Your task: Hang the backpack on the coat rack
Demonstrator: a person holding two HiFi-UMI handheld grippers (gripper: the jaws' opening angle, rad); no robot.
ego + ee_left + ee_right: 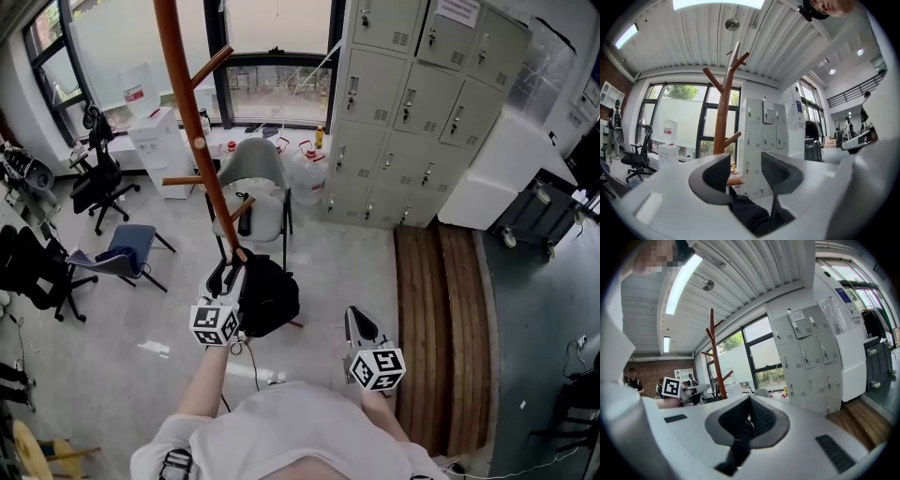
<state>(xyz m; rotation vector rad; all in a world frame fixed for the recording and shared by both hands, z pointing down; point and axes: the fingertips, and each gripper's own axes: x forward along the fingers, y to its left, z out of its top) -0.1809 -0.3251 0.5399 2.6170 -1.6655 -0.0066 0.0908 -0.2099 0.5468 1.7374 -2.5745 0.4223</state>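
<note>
Black backpack [270, 298] hangs low against the brown wooden coat rack [199, 141], its top directly under the tips of the left gripper [228, 274]. No view shows whether it is hooked on a peg. In the left gripper view the left gripper [745, 171] has its jaws apart. Dark backpack [747, 213] fabric lies low in the gap at their base, and a short peg [736, 181] of the coat rack [723, 117] shows just beyond and between them. The right gripper [356, 321] sits to the right of the backpack and apart from its body. In its own view the right gripper [749, 416] is closed, pads clamped on a black strap [738, 444] that runs down out of the jaws. The strap's link to the backpack cannot be traced. The coat rack [716, 357] stands to the left in that view. Surroundings: a grey chair [253, 173] behind the rack, grey lockers [412, 103] to the right, and a wooden platform [441, 328] along the floor in front of them.
</note>
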